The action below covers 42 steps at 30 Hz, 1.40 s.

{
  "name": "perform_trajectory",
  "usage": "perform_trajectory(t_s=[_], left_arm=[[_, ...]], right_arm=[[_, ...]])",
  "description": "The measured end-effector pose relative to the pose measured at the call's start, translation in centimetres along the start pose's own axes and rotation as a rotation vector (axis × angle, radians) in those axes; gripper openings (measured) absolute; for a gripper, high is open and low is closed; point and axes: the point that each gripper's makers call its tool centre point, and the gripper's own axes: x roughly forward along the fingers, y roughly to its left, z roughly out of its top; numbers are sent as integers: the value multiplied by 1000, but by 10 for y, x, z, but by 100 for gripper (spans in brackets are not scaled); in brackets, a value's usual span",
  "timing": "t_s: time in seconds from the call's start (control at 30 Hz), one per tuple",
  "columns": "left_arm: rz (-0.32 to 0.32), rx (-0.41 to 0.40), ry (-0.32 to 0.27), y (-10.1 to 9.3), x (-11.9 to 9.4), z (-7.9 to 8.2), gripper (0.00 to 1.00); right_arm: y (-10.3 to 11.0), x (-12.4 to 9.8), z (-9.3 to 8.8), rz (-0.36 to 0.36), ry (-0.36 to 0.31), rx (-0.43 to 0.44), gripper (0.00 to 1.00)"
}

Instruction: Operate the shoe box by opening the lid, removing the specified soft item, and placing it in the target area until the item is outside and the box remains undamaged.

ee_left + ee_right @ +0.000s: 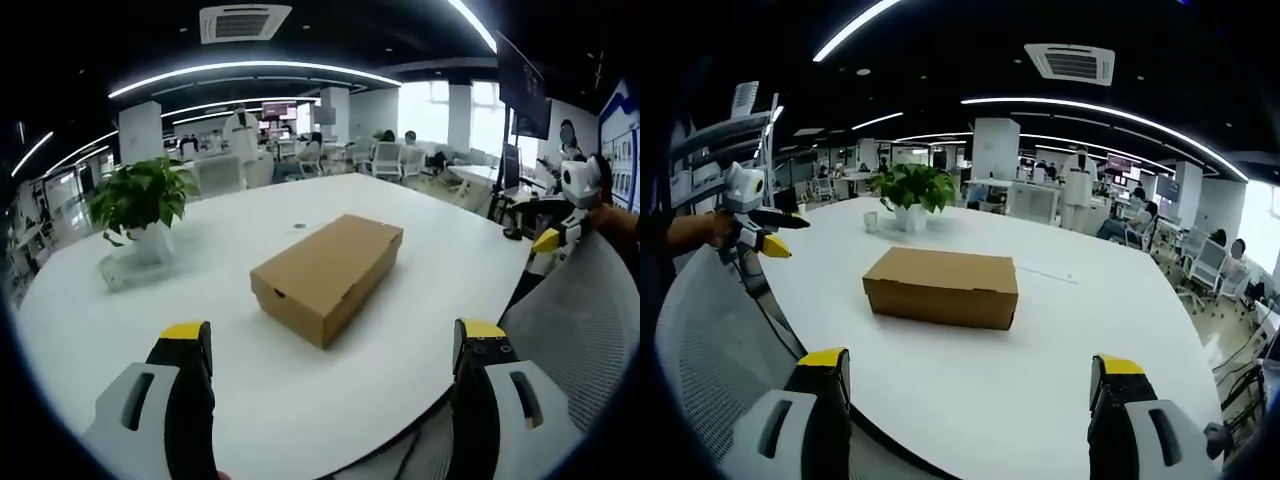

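A plain brown cardboard shoe box lies shut in the middle of a round white table. My left gripper hovers short of the box's near corner, open, with nothing between its yellow-tipped fingers. In the right gripper view the same shoe box shows its long side, lid down. My right gripper stands open above the table's near edge, well short of the box. Each gripper also appears in the other's view, held by a hand: the right gripper and the left gripper. The box's contents are hidden.
A potted green plant in a white pot stands on the table beyond the box, the same plant with a small white cup beside it. A grey mesh chair back, also chair back, is at the table's edge. Desks and people fill the office behind.
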Motion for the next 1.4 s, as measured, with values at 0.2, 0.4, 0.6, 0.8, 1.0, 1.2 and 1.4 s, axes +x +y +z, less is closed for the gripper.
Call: perform_trajectory(t_s=[0.2,0.4,0.6,0.8,1.0,1.2,1.4], left_arm=[[-35,-10,-10,-5,2,3,99],[-30,1,-39,-2,4,6,97],[-29,0,-30,0,7,3,97],[-37,10,-18,-4,12,1,97],[-52,5,-24,-8,18,4,95],[-65,2,-25,-11,25,7,94],[-78,12,-27,-13,30,9,93]], right_arm=[[1,0,7,18,3,-28,100],[1,2,7,42,9,-36,100],[-2,5,6,45,19,-44,100],[-7,9,10,48,20,-49,100],[-13,14,16,57,10,-57,100],[-16,22,23,74,-3,-65,100],[-20,30,27,86,-3,-85,100]])
